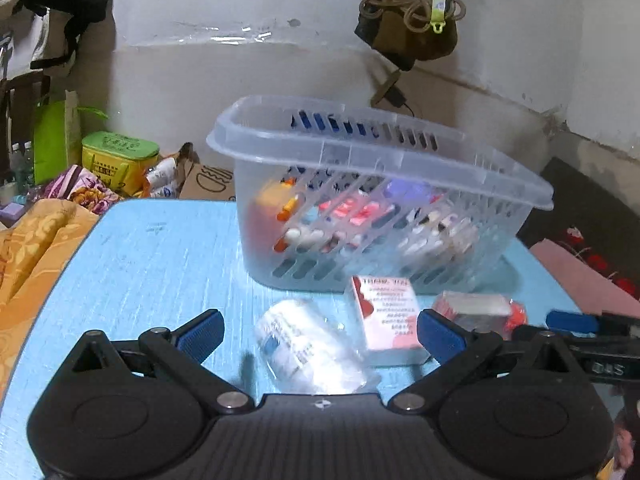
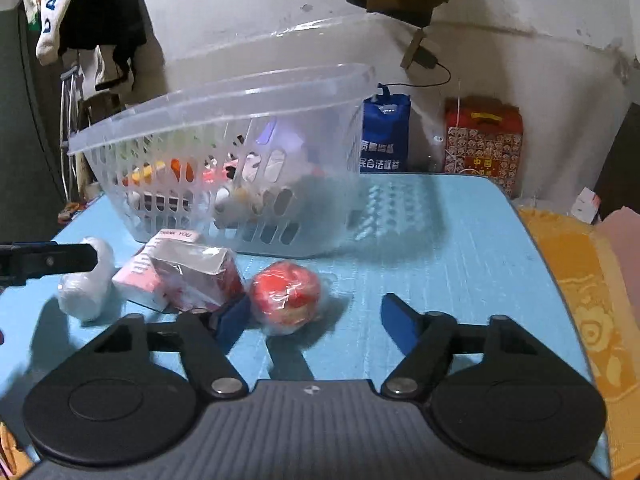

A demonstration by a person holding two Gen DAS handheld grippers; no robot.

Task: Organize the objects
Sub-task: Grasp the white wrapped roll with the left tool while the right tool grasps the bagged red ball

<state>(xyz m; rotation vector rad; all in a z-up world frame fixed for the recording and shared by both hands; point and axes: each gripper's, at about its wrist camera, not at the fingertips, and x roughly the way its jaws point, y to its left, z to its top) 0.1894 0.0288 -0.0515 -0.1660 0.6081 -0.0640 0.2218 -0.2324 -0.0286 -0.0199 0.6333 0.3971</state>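
A clear slotted plastic basket [image 1: 400, 160] [image 2: 120, 140] holding several small items stands on the blue table [image 1: 152, 256] [image 2: 440, 248]. In front of it lie a white wrapped roll [image 1: 308, 348] [image 2: 86, 292], a pink box [image 1: 390, 312] [image 2: 138, 280], a red packet [image 1: 476, 308] [image 2: 200, 276] and a red wrapped ball [image 2: 286, 294]. My left gripper [image 1: 320, 334] is open, its fingers either side of the roll and pink box. My right gripper [image 2: 314, 318] is open around the red ball.
An orange blanket [image 1: 32, 248] [image 2: 592, 292] borders the table. Green and yellow boxes [image 1: 116, 156] sit at the back left in the left wrist view. A blue bag [image 2: 384, 136] and a red gift box [image 2: 484, 140] stand behind the table. A bag [image 1: 408, 12] hangs on the wall.
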